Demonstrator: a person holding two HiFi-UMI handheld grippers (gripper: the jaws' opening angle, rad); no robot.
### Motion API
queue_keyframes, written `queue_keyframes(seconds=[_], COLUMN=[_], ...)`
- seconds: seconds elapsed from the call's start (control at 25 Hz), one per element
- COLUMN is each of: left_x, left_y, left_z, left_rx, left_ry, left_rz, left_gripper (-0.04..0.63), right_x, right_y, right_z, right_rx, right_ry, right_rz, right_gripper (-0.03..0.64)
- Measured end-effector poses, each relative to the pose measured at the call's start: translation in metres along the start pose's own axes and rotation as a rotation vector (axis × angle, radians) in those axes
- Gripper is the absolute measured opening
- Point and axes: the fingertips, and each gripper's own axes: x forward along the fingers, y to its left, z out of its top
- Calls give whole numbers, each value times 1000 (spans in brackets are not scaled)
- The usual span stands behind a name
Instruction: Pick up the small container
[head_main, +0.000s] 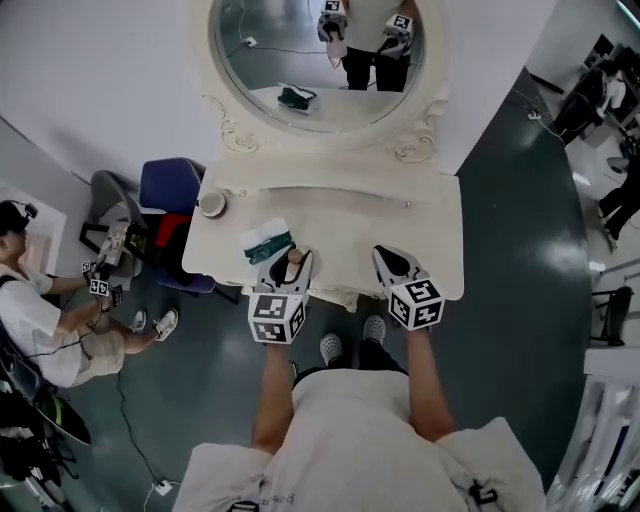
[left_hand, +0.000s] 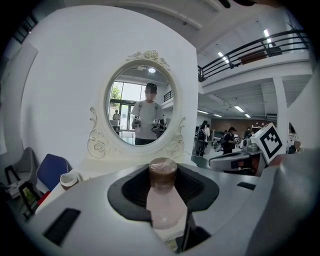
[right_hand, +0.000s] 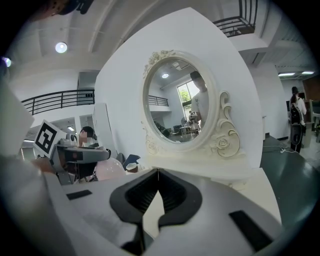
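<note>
Left gripper (head_main: 290, 266) — fingers clamped on small container (left_hand: 163, 202), pale pink, brown cap; right gripper (right_hand: 158, 192) — fingers together.

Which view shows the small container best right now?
Left gripper view: the small container stands large between the jaws of the left hand-held gripper. Head view shows only its brown top; right gripper view, just a pale pink patch.

Only the brown cap of the small container (head_main: 295, 257) shows in the head view — its body is hidden inside the left gripper (head_main: 290, 263). The oval mirror (head_main: 300, 50) is cut off at the top edge; print on the green packet (head_main: 268, 243) is too small to read.
</note>
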Motion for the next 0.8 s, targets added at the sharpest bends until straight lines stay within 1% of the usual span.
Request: queue_keyframes(seconds=[0.36, 0.44, 0.56, 0.68, 0.8], left_x=[-24, -28, -31, -32, -31], left_y=[-2, 0, 4, 6, 11], left_z=[-16, -20, -23, -26, -23], left_rx=[7, 4, 14, 25, 54], left_ry=[-26, -31, -20, -12, -21], left_rz=[-55, -60, -62, -61, -44], left_gripper=[156, 156, 156, 156, 156], right_x=[-2, -1, 2, 3, 6], right_y=[32, 36, 44, 47, 46], right_z=[-15, -20, -26, -29, -27], right_rx=[-7, -36, -115, -92, -92], right_ry=[-22, -11, 28, 29, 29], right_rz=[10, 4, -11, -4, -8], right_gripper=[17, 17, 17, 17, 17])
